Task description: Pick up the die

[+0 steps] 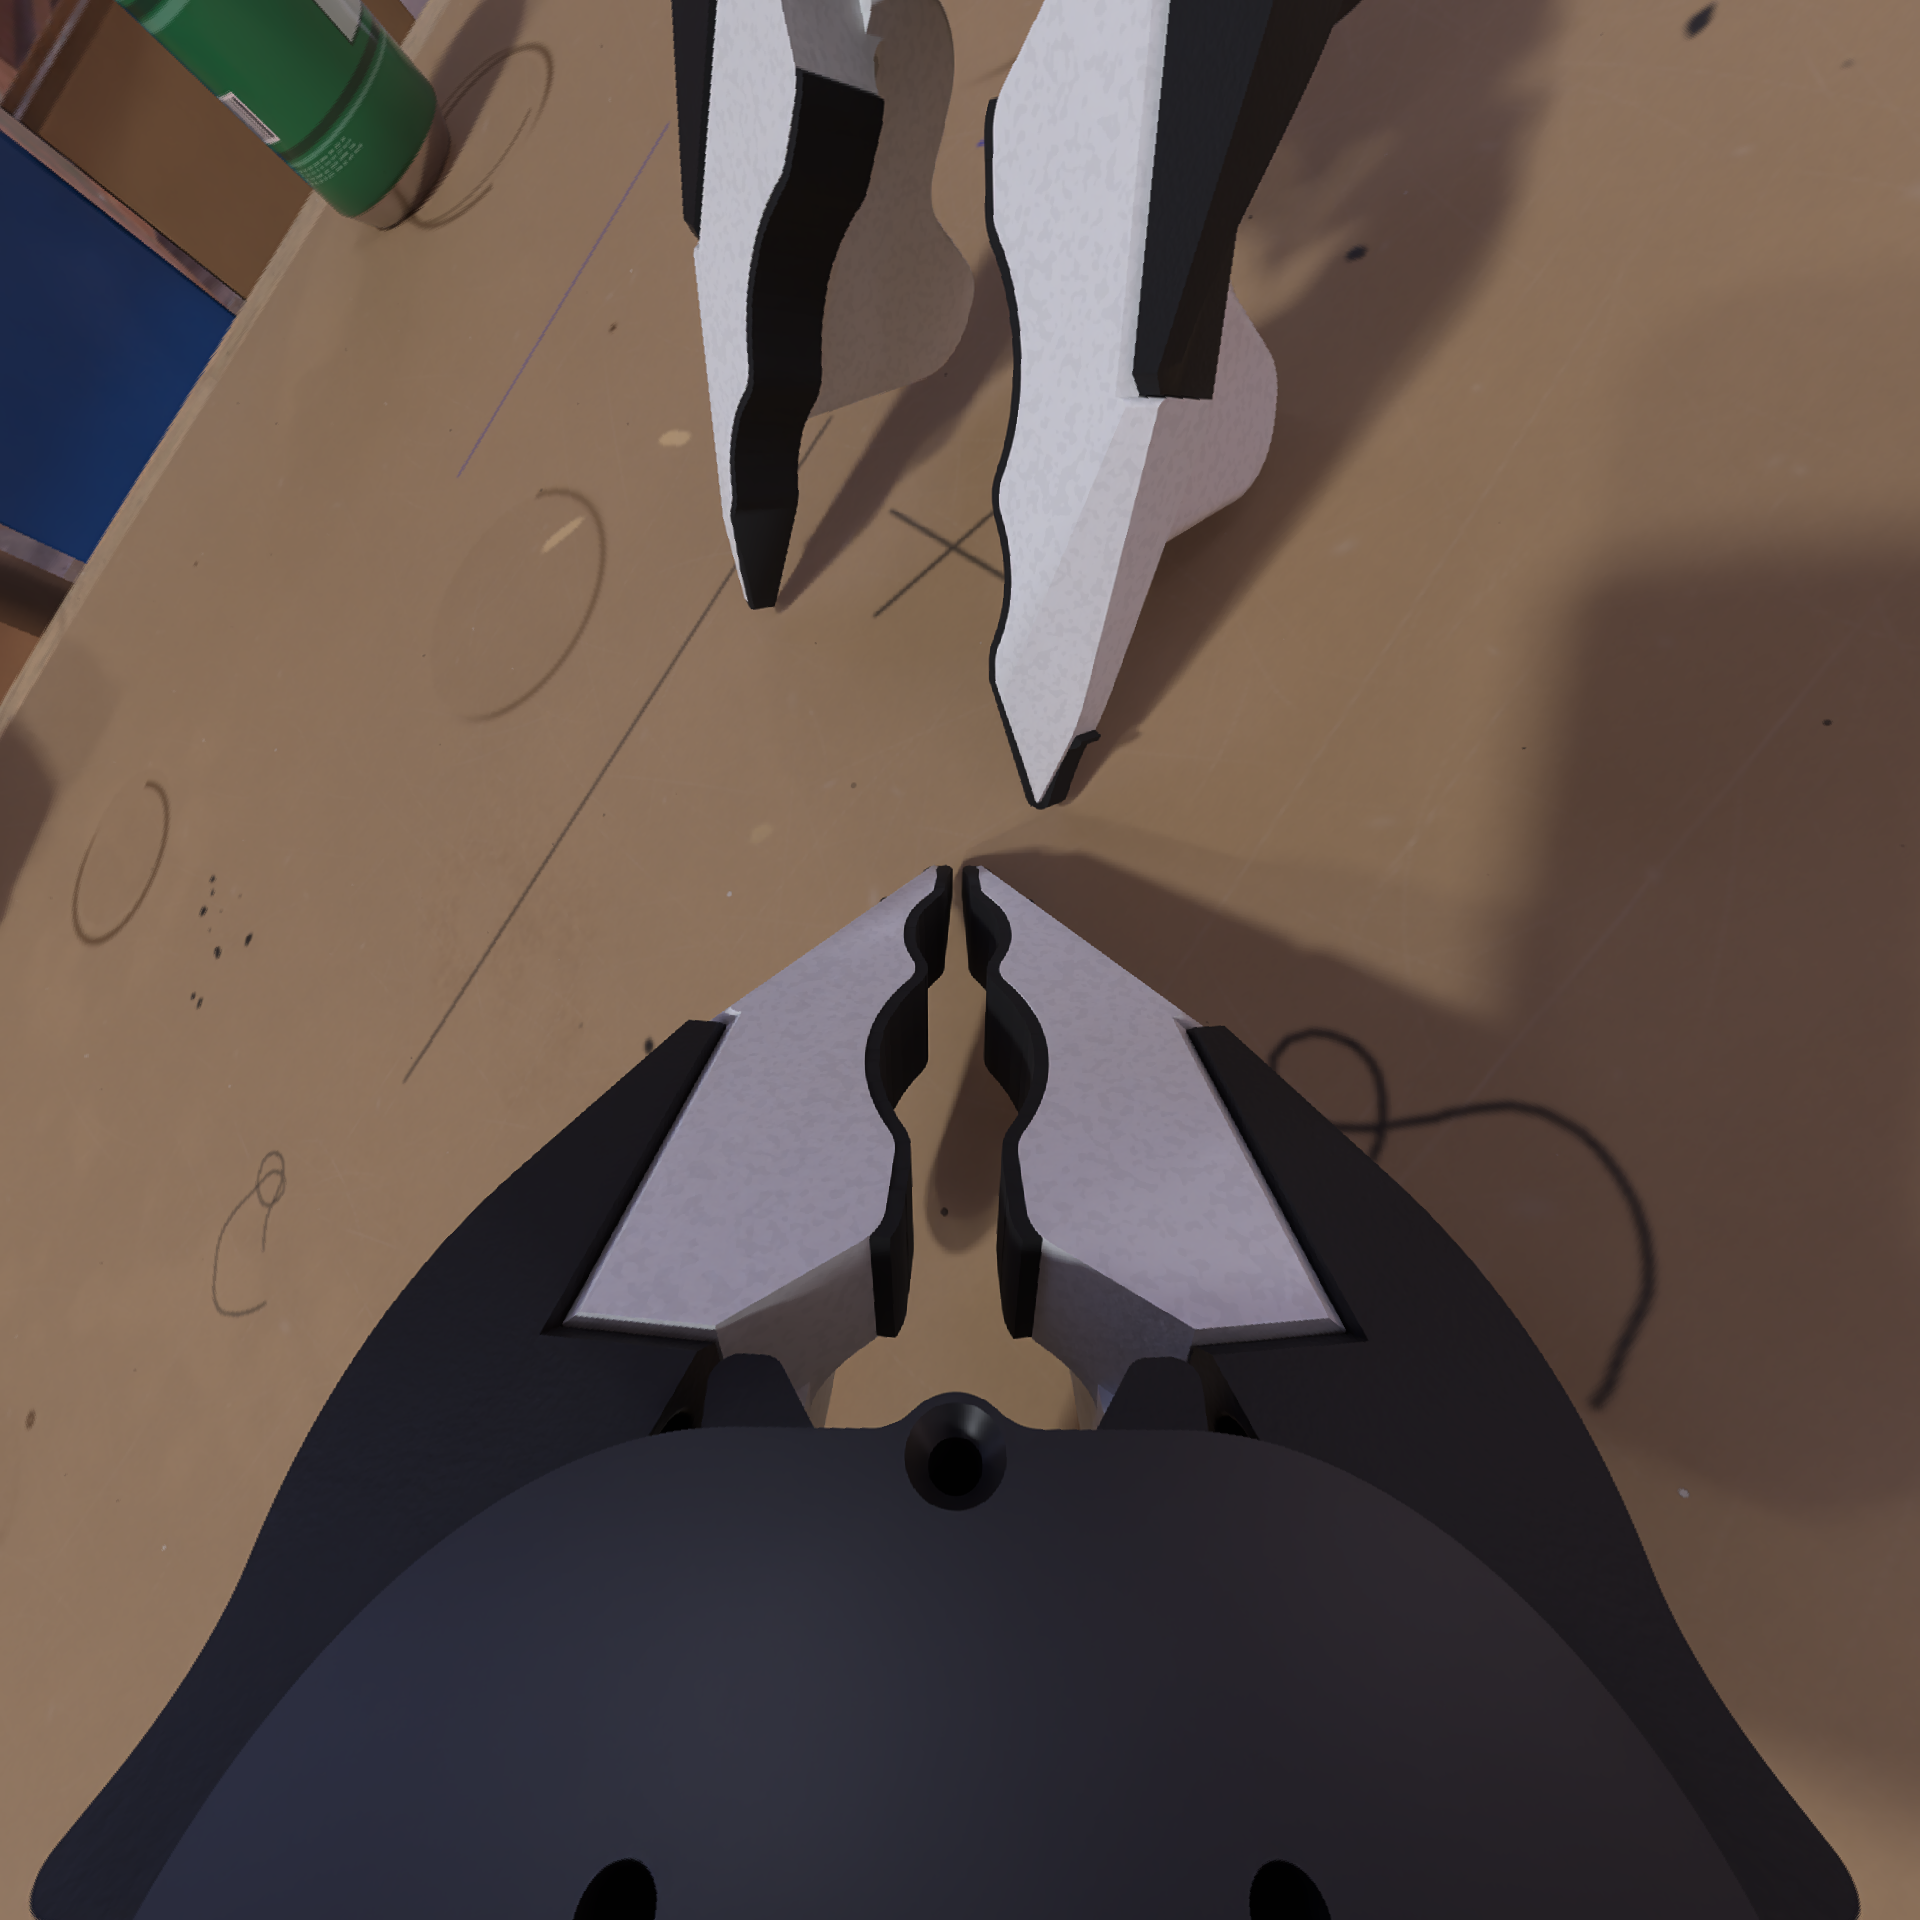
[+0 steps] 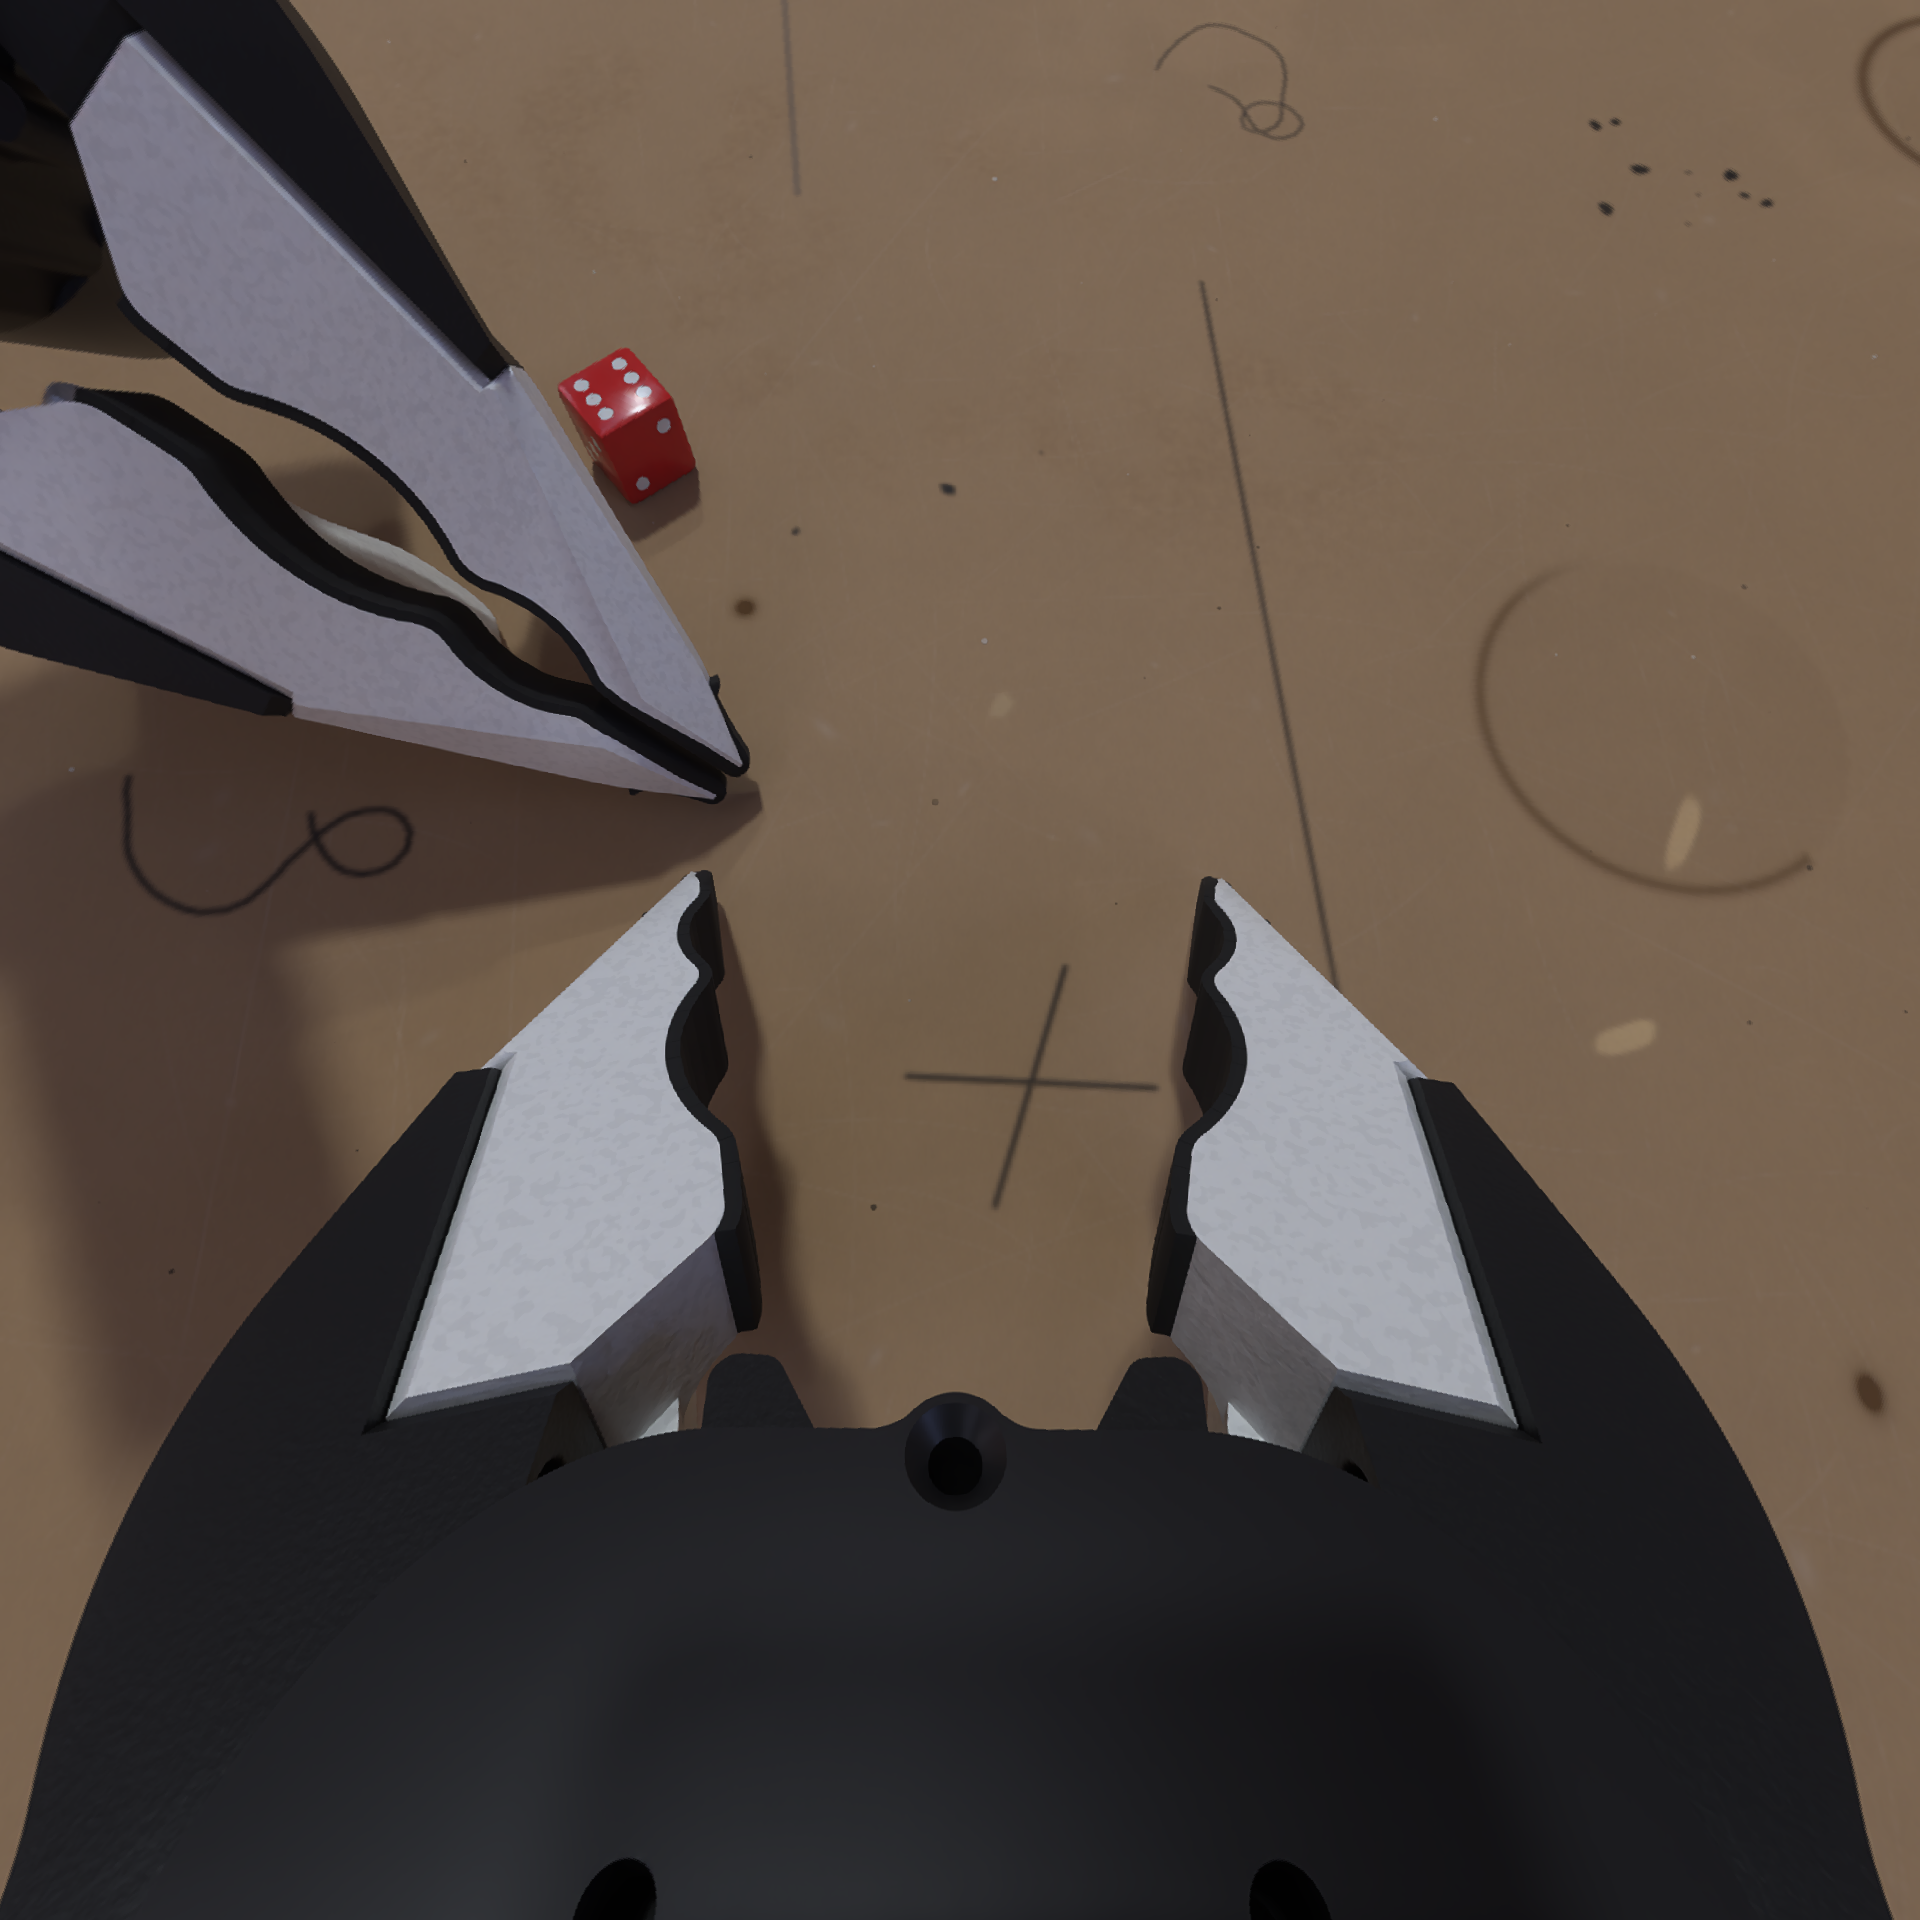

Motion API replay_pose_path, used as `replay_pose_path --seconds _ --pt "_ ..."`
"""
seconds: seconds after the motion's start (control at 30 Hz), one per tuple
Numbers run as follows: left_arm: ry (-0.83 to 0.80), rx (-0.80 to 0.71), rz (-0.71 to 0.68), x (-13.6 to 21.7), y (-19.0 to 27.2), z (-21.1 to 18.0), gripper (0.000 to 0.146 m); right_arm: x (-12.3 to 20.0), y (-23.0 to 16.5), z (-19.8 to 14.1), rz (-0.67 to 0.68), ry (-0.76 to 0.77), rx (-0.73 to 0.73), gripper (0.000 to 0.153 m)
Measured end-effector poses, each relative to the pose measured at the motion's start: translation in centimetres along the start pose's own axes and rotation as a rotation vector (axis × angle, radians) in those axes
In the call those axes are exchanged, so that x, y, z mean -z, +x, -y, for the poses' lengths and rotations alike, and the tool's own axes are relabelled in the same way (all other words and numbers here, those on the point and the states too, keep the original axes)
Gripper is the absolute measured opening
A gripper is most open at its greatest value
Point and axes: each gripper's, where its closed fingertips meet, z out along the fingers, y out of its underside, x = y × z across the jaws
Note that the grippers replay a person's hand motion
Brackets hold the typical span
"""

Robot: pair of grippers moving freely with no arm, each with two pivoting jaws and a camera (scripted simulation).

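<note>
Between the right claw [image 2: 954, 881] fingers, spread wide and empty, lies only bare brown counter [image 2: 1455, 416] with a pencilled cross. Ahead to its left, the left claw [image 1: 956, 871] is pinched together on nothing, tips near the counter. Just beyond that claw's outer finger sits the red die [image 2: 628, 424], untouched. It looks small, light, rigid and slick-faced; two opposite flat faces seem the surest hold.

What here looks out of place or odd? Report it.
The left gripper is shut on nothing, its tips on bare table, while the red die lies untouched beside one finger, outside the jaws. The right gripper is open and empty. A green can stands at the table's edge, upright.
</note>
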Motion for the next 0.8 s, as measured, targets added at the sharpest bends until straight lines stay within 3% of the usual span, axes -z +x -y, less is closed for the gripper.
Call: replay_pose_path --seconds 0.6,0.8 --pt "0.006 -0.014 -0.009 0.3 0.7 0.1 0.001 0.1 -0.5 -0.1 0.051 0.008 0.035 0.09" --pt "0.013 0.01 0.026 1.3 0.1 -0.6 0.001 0.5 -0.2 0.2 0.087 0.04 -0.04 0.086"
